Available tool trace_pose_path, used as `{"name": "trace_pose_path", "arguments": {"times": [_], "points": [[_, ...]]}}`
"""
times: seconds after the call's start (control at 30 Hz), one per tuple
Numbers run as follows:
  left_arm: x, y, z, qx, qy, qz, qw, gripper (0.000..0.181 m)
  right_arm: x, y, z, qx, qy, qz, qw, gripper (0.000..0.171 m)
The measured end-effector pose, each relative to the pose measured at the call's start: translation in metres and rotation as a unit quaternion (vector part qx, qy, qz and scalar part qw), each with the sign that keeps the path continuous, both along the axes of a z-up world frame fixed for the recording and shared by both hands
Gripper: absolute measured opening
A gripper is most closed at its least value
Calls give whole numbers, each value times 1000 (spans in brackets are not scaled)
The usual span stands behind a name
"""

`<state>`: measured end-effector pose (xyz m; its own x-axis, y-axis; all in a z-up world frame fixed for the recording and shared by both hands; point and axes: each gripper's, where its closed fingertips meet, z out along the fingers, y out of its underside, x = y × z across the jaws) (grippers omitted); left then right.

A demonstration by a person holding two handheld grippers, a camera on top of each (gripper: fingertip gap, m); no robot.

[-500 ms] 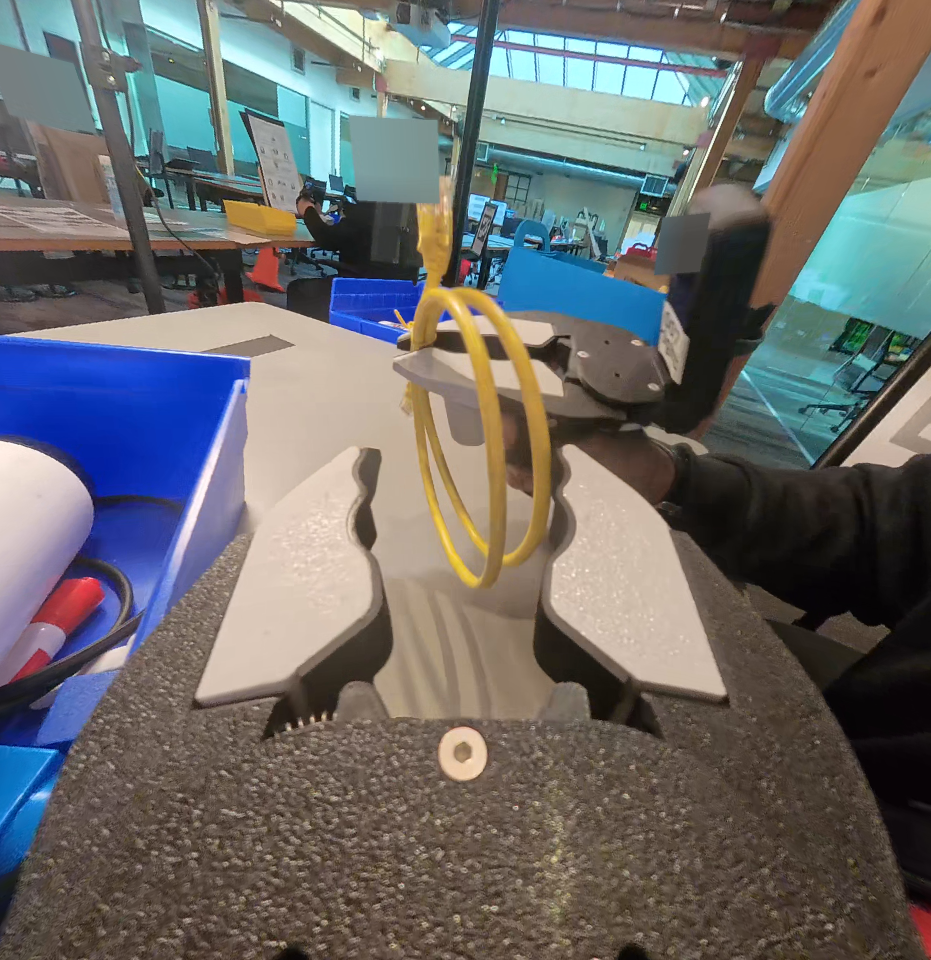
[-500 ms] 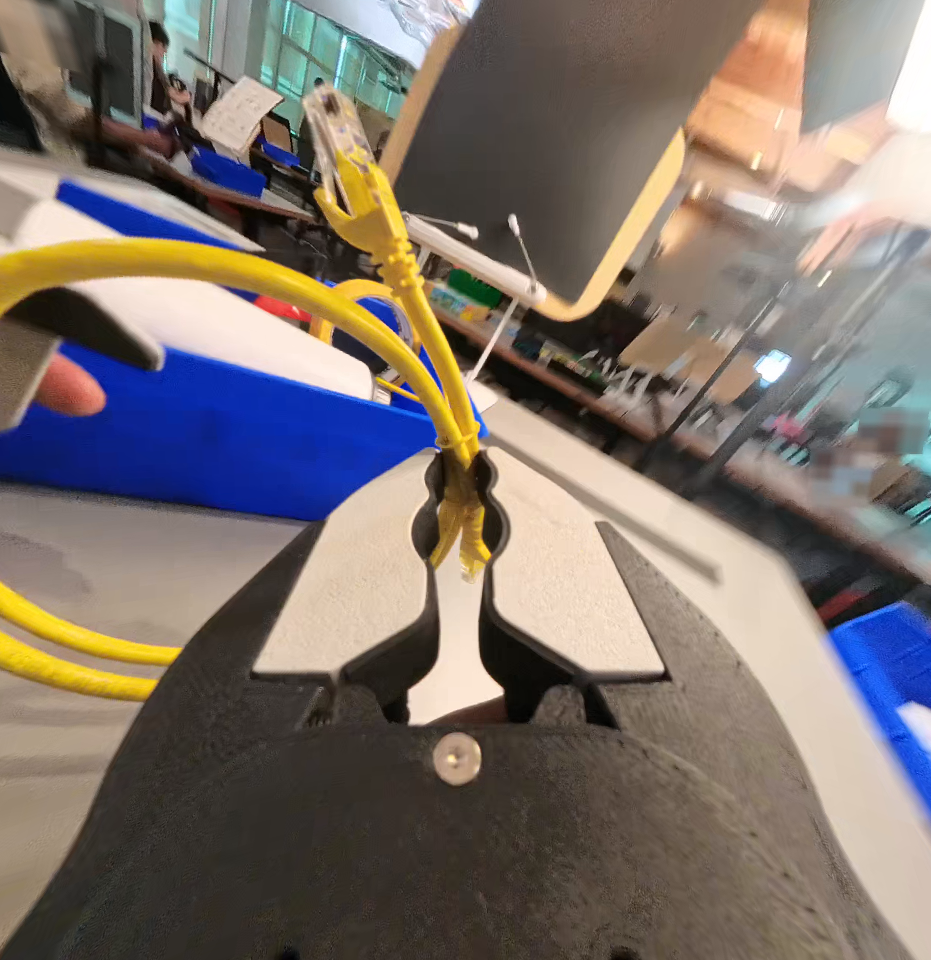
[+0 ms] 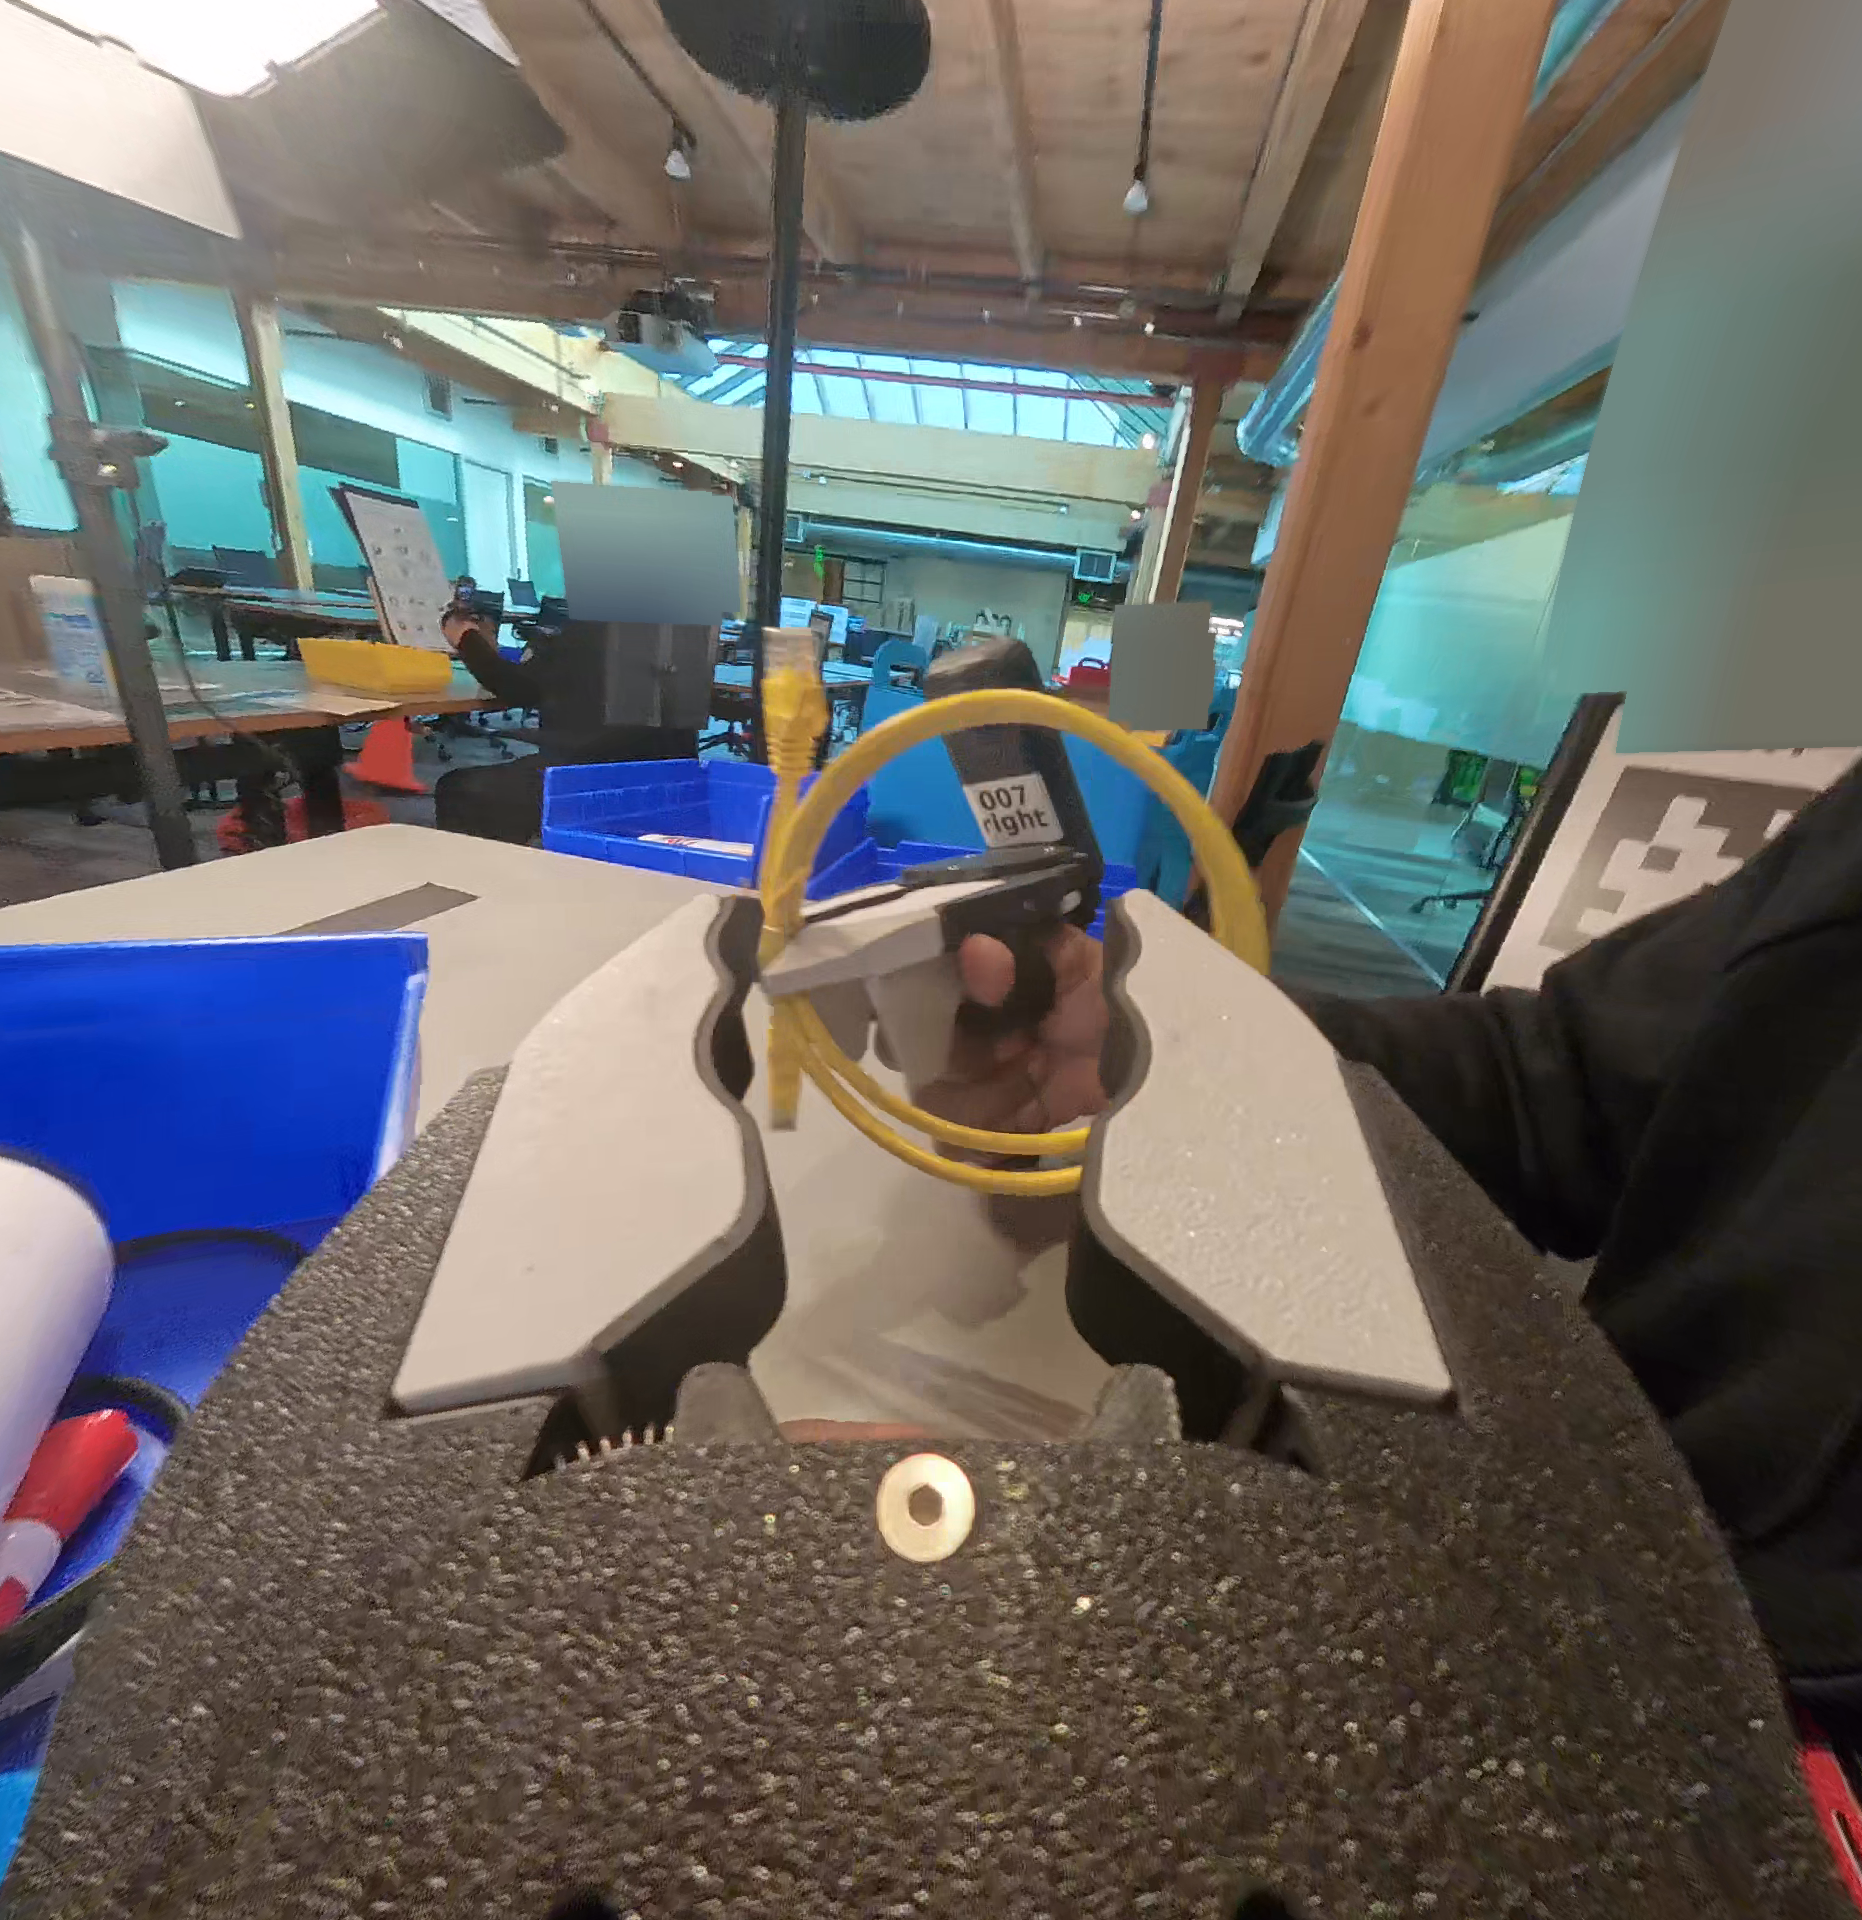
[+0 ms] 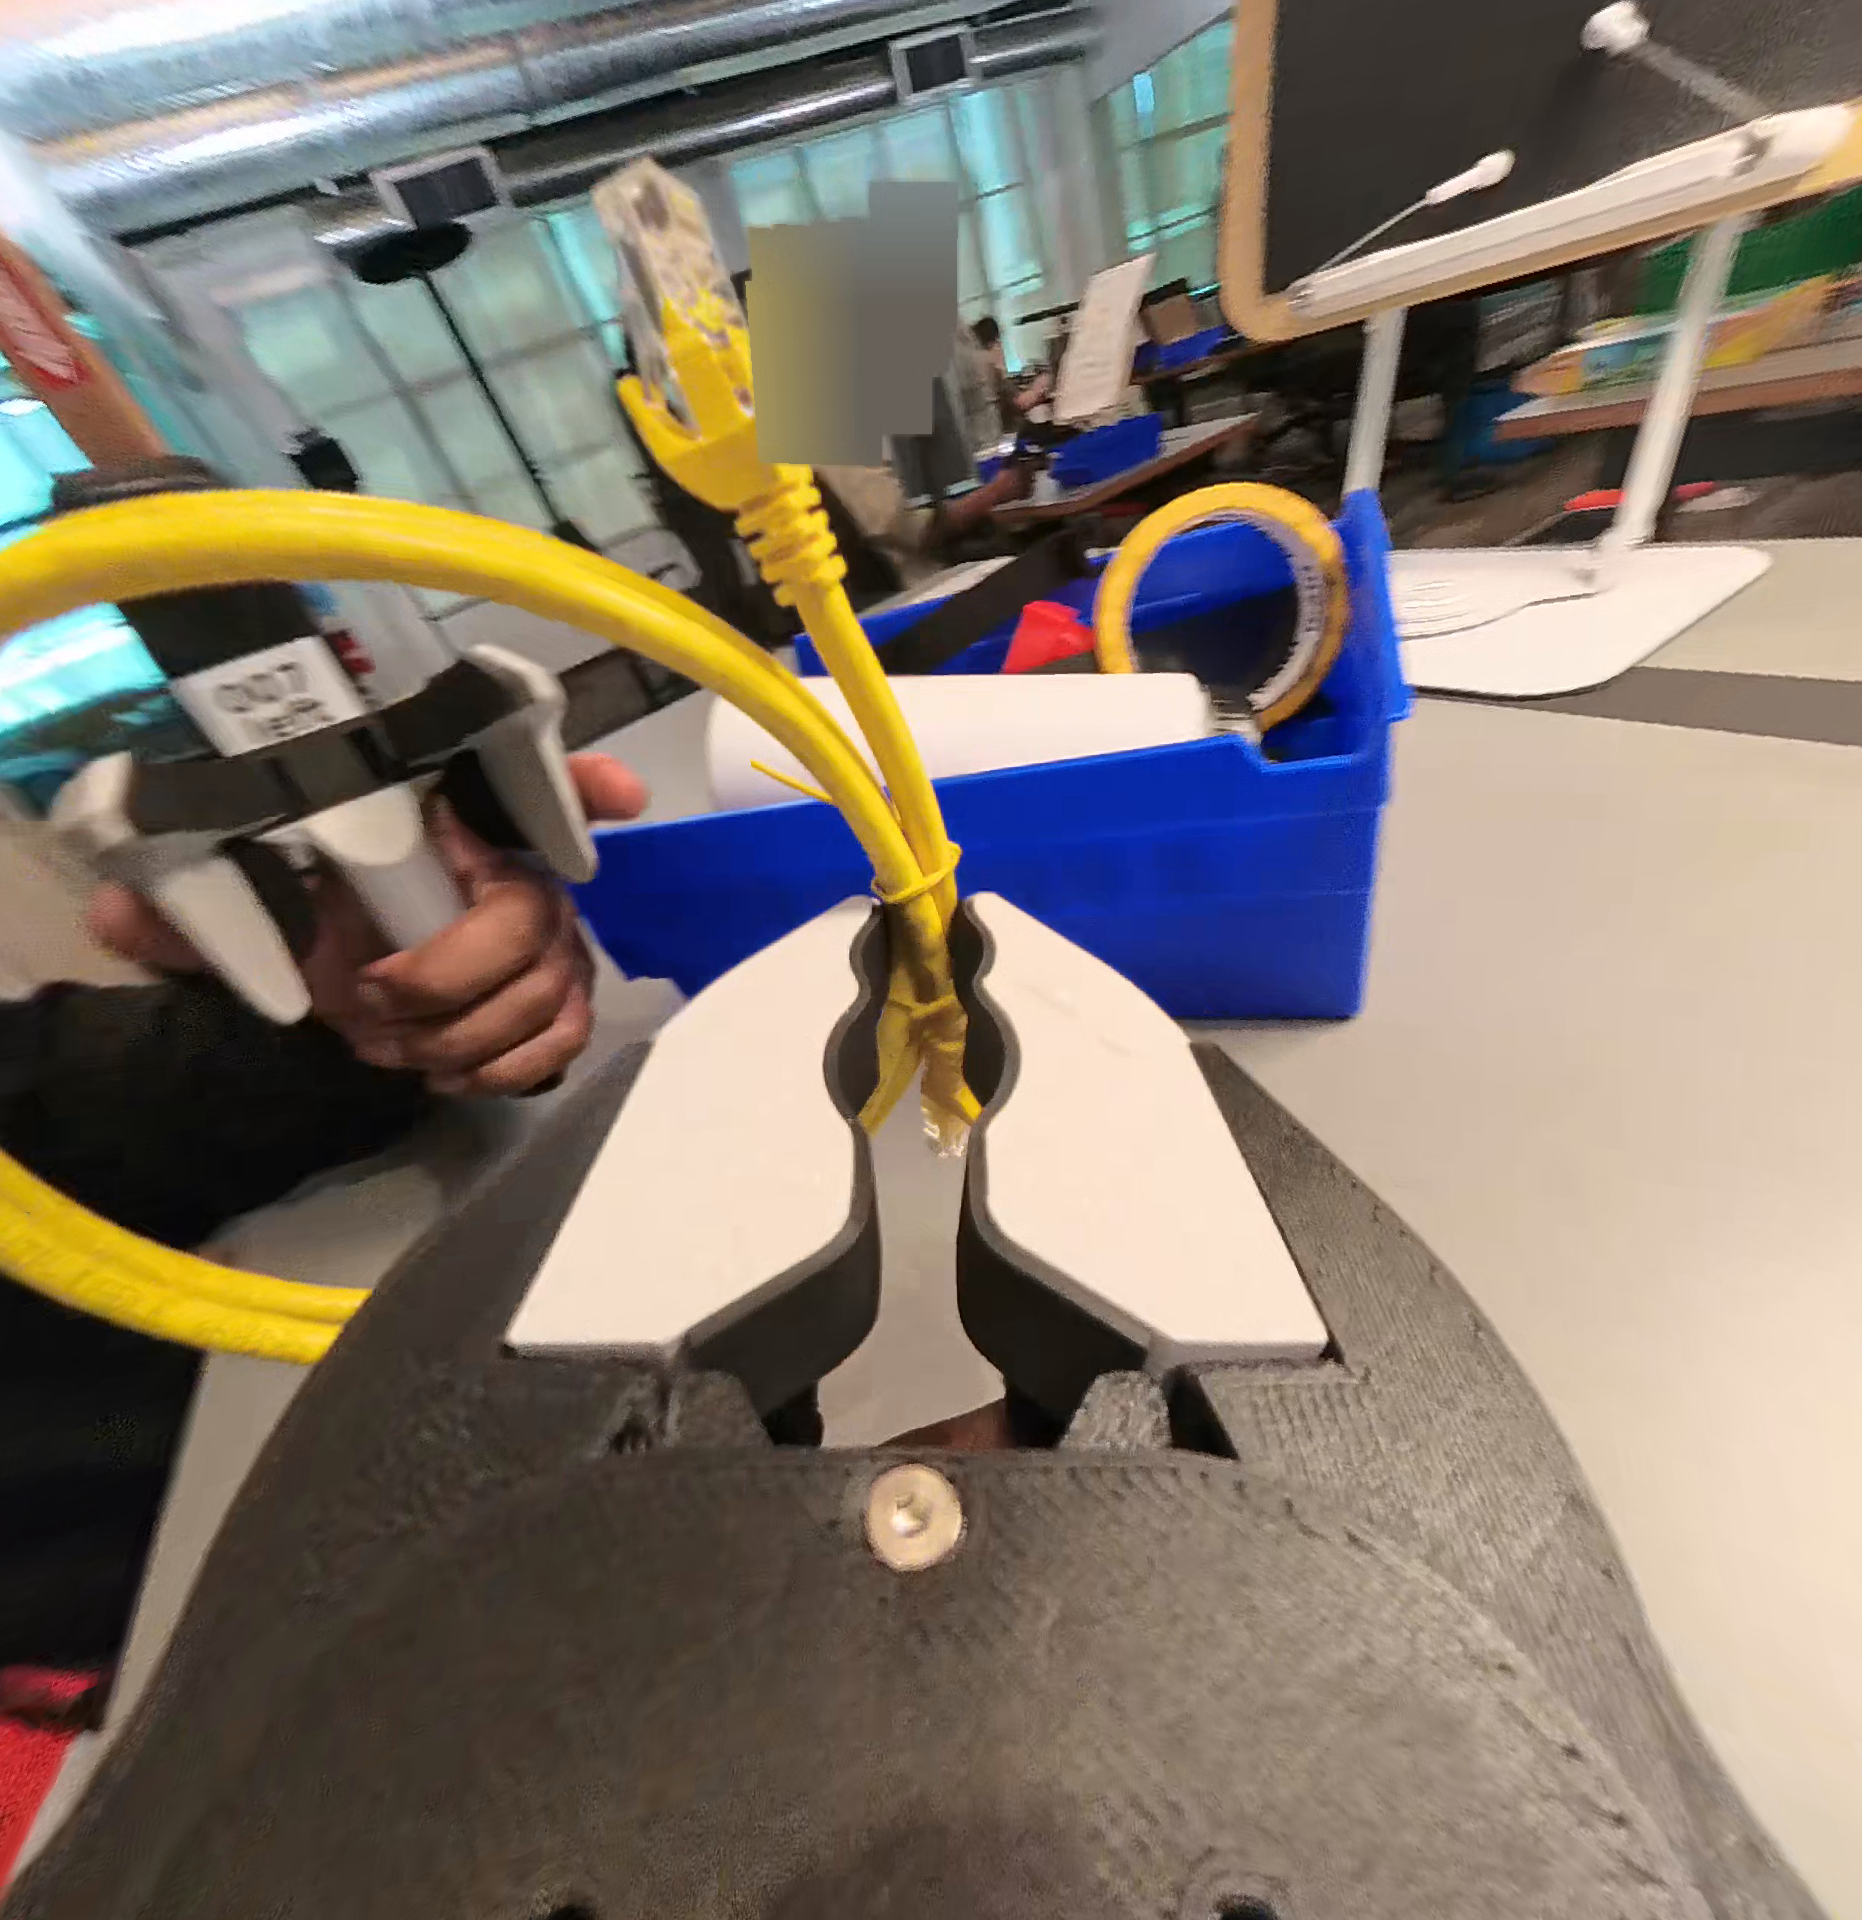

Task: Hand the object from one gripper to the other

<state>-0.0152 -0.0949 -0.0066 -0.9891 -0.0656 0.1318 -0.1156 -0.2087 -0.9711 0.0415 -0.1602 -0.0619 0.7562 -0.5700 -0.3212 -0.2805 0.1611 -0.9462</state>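
Note:
A coiled yellow network cable (image 4: 387, 535), tied at one spot, is clamped at that tie by my right gripper (image 4: 922, 925); one plug end sticks up. In the left wrist view the cable's loop (image 3: 1010, 712) stands broadside in front of my left gripper (image 3: 922, 935), which is open and empty. The loop's lower right part is hidden behind the left gripper's right finger (image 3: 1218, 1143). The right gripper (image 3: 776, 966) shows there too, pointing left, held by a hand. The left gripper (image 4: 387, 831) shows open at the left of the right wrist view, behind the loop.
A blue bin (image 4: 1114, 862) stands on the grey table (image 4: 1581, 1039) with a white roll (image 4: 958, 717) and a yellow tape roll (image 4: 1228, 603). The same bin (image 3: 179, 1070) is at the left gripper's left. A black sleeve (image 3: 1685, 1143) fills the right.
The right gripper has turned, so the cable loop now faces the left gripper broadside instead of edge-on. The left gripper has tilted upward and stays open. The right gripper still holds the cable.

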Motion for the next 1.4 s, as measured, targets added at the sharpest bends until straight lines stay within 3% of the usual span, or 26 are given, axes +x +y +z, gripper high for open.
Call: {"name": "trace_pose_path", "arguments": {"times": [0.1,0.33,0.4,0.47,0.57,0.73,0.87,0.93,1.03,1.2,1.3,1.4], "points": [[14,0,-8,27,19,30,999,64,-17,17,0,16,18,74,997,11],[-4,-24,-58,186,-76,36,979,62,-59,64,-30,-62,42,209,975,11],[-13,-28,-65,205,-90,19,975,50,-70,72,-39,-91,41,237,966,11],[-18,-28,-65,202,-93,10,975,16,-75,77,-45,-114,38,250,961,11],[-8,-25,-64,211,-104,45,971,12,-73,77,-45,-122,31,237,963,12],[19,-9,-39,167,-92,157,969,12,-36,49,-21,-99,-4,118,988,37],[40,6,-33,152,-48,224,962,12,-18,13,7,-56,-51,34,997,34],[49,12,-38,146,-2,235,961,12,-27,7,5,-64,-58,60,994,36],[59,19,-44,132,55,250,958,12,-50,10,-19,-149,-83,125,977,39],[64,27,-38,112,62,283,950,12,-82,32,-44,-209,-111,205,950,61],[66,31,-35,95,78,284,951,12,-65,43,-45,-246,-154,142,946,75],[67,32,-34,91,87,284,951,12,-56,52,-30,-233,-210,89,945,70]]}}
